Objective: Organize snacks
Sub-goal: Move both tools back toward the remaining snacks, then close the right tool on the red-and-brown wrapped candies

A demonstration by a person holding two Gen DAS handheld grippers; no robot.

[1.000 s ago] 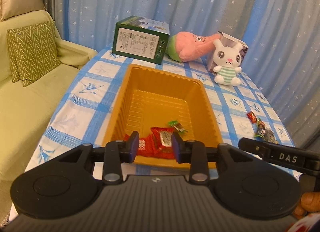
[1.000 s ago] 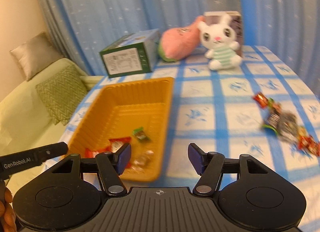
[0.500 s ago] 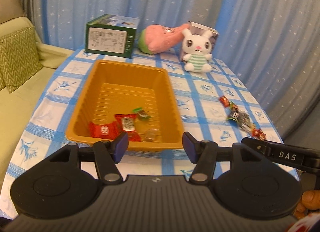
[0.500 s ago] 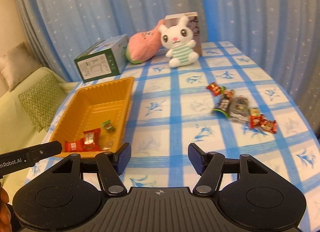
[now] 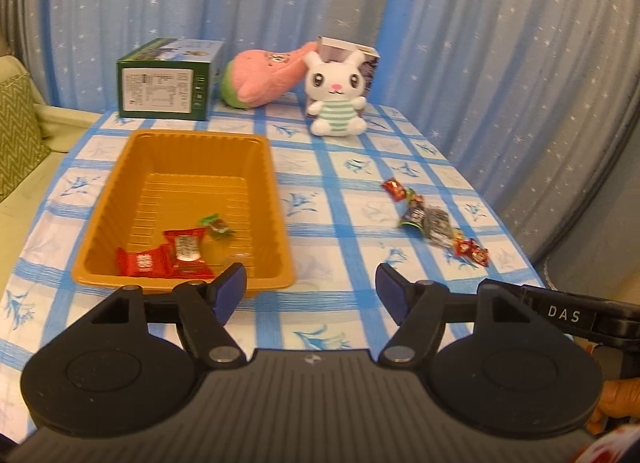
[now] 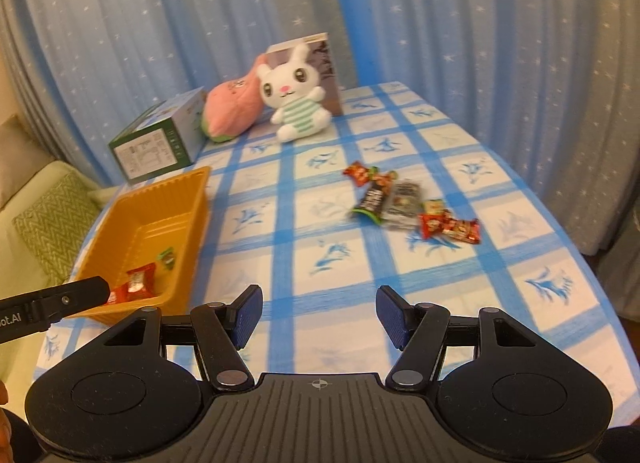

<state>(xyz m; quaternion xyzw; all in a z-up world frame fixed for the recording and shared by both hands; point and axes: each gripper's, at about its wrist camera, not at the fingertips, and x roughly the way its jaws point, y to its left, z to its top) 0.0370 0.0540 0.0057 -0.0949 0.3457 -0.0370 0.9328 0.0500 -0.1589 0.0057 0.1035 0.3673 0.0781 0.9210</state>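
Both grippers have drawn back from the tray [image 5: 182,199] – left gripper [image 5: 311,289] just opened, empty, right gripper [image 6: 319,315] wide, empty – the snacks [image 6: 404,203] lie ahead-right in a slanting row, nearer the right.

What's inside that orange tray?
The orange tray holds two red snack packets, a small green-wrapped sweet and something clear beside them. Its near corner is hidden behind the left fingers, so more could lie there.
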